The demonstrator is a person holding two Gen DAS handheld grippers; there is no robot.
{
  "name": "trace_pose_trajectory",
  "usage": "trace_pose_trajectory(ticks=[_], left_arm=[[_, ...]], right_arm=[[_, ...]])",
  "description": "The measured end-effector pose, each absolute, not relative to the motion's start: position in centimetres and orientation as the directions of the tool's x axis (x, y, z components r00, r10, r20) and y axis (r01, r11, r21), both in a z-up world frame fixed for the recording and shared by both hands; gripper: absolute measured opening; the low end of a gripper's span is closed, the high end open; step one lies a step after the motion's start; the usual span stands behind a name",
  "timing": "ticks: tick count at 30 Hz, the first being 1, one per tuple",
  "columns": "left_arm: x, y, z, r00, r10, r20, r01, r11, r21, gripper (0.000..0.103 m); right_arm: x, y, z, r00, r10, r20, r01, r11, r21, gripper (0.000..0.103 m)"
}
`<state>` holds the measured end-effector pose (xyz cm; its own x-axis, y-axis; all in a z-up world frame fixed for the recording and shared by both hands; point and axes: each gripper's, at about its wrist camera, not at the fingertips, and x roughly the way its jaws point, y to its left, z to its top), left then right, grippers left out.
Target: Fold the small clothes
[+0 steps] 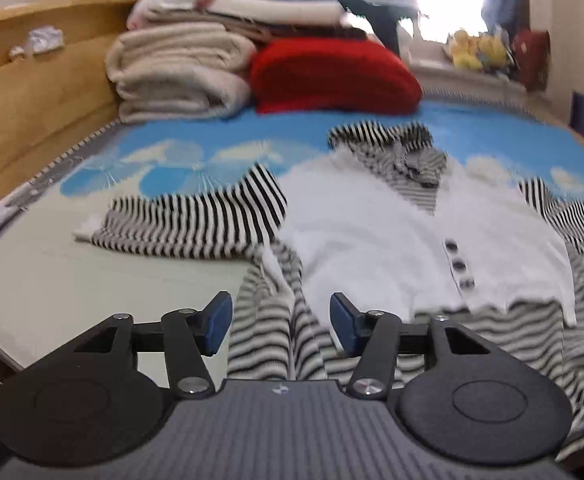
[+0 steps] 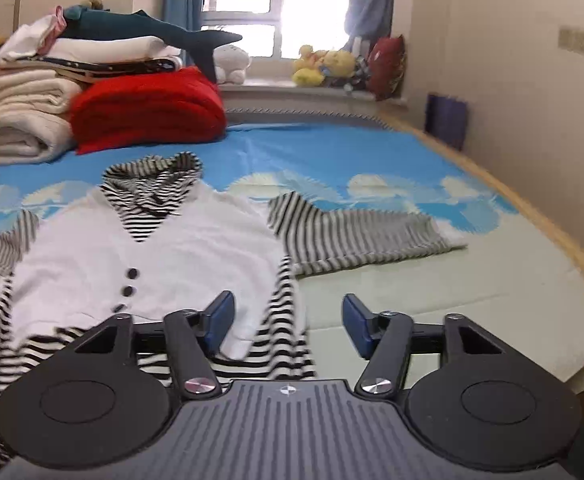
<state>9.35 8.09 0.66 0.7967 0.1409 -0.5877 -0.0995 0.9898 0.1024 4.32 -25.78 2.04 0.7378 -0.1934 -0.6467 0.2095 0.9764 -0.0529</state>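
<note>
Both released and empty above the striped garment point(image 1: 372, 232), spread flat on the bed point(image 2: 412, 288) for folding: left tool point(image 1: 280, 326), right tool point(image 2: 287, 326).

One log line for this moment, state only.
garment: spread flat on bed, unfolded | left gripper: open, empty | right gripper: open, empty

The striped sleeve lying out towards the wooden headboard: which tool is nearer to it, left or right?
Left. The left tool hangs open over the hem just below that sleeve; the right tool is open at the garment's opposite edge.
</note>
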Motion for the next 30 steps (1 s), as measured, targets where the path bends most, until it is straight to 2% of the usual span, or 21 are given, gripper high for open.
trace_pose_trajectory(ticks=[1,3,6,10,13,16,19,23,26,27,28,29,30], left_arm=[[9.3,7.7,1.0,0.810,0.168,-0.562,-0.111,0.985,0.135,0.067],[9.3,6.7,1.9,0.834,0.207,-0.512,-0.115,0.972,0.206,0.073],[9.6,6.0,3.8,0.859,0.186,-0.476,-0.105,0.976,0.191,0.075],[12.4,6.0,7.3,0.875,0.206,-0.438,-0.134,0.973,0.190,0.077],[15.5,6.3,10.2,0.890,0.146,-0.433,-0.087,0.984,0.152,0.077],[18.9,6.6,11.8,0.904,0.119,-0.411,-0.052,0.984,0.171,0.077],[23.4,7.5,11.8,0.909,0.145,-0.391,-0.054,0.971,0.235,0.077],[28.5,9.5,9.1,0.899,0.147,-0.413,-0.016,0.952,0.305,0.076],[31.4,12.7,5.7,0.867,0.136,-0.480,-0.009,0.966,0.258,0.059],[32.2,14.1,4.4,0.849,0.126,-0.514,-0.012,0.976,0.219,0.049],[33.0,15.9,2.9,0.818,0.107,-0.565,-0.022,0.987,0.157,0.027],[33.8,17.3,1.9,0.789,0.107,-0.605,-0.039,0.992,0.124,0.015],[34.7,18.9,0.9,0.761,0.136,-0.635,-0.080,0.990,0.116,0.012]], right_arm=[[4.8,-26.1,2.3,0.735,-0.171,-0.656,0.200,0.979,-0.032,0.076],[5.6,-26.4,3.1,0.743,-0.156,-0.651,0.191,0.981,-0.017,0.097],[6.9,-26.5,5.1,0.776,-0.156,-0.611,0.181,0.983,-0.022,0.102],[9.7,-26.3,7.0,0.800,-0.122,-0.588,0.134,0.991,-0.022,0.102],[11.9,-26.5,8.0,0.810,-0.108,-0.576,0.139,0.990,0.010,0.102],[14.3,-26.1,8.4,0.813,-0.084,-0.576,0.133,0.990,0.043,0.102],[16.4,-25.3,8.7,0.812,-0.023,-0.583,0.082,0.994,0.075,0.102],[19.5,-23.5,9.0,0.805,0.079,-0.588,-0.003,0.992,0.129,0.102],[21.7,-21.6,9.4,0.809,0.120,-0.576,-0.059,0.991,0.123,0.102],[22.5,-21.1,9.4,0.807,0.127,-0.577,-0.066,0.990,0.125,0.101],[23.3,-20.7,9.3,0.805,0.133,-0.577,-0.071,0.989,0.128,0.100],[24.1,-20.2,9.1,0.806,0.133,-0.576,-0.073,0.989,0.127,0.098],[24.9,-19.9,8.8,0.806,0.131,-0.577,-0.075,0.990,0.120,0.094]])
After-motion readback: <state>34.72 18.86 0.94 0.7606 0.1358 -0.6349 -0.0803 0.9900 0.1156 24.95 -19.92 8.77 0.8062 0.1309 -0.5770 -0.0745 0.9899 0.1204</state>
